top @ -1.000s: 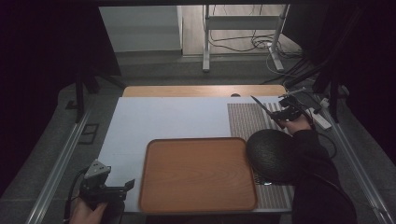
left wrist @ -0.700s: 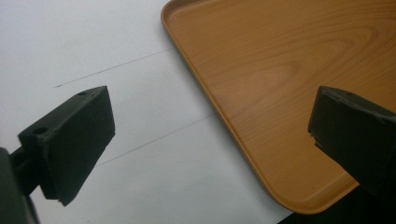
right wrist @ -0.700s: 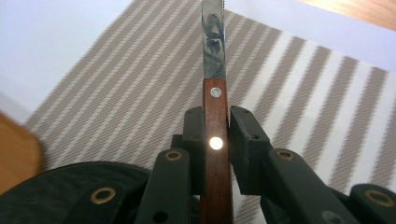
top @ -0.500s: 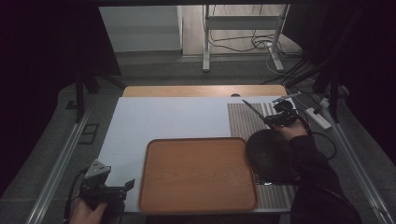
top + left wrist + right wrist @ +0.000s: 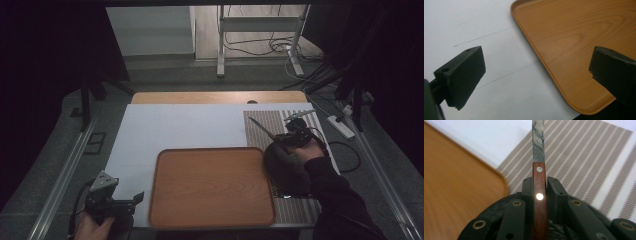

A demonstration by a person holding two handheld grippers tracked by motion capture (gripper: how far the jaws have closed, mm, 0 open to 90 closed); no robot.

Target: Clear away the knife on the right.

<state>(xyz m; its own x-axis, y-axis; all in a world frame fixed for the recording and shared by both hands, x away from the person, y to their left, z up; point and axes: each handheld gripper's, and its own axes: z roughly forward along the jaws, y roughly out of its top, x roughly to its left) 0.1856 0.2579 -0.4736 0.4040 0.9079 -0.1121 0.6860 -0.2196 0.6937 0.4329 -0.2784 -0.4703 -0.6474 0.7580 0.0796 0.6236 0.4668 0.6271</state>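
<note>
My right gripper [image 5: 281, 139] is shut on a knife [image 5: 261, 127] by its wooden, riveted handle. The steel blade points up and to the left over the striped placemat [image 5: 280, 117]. In the right gripper view the jaws [image 5: 539, 182] clamp the handle from both sides, and the blade [image 5: 538, 145] runs straight ahead. The wooden tray [image 5: 212, 187] lies empty just left of that gripper. My left gripper [image 5: 136, 199] stands open at the table's front left corner. In the left gripper view the jaws [image 5: 536, 72] are spread wide over the white mat [image 5: 474, 25] and a corner of the tray [image 5: 579, 37].
A dark round object [image 5: 286, 172] sits on the placemat under my right hand, beside the tray's right edge; what it is I cannot tell. The white mat [image 5: 185, 125] covers most of the tabletop. On the floor to the right lie a power strip [image 5: 340, 127] and cables.
My right gripper has carried the knife from the placemat's back right nearer and slightly left, towards the tray. The left gripper has stayed where it was.
</note>
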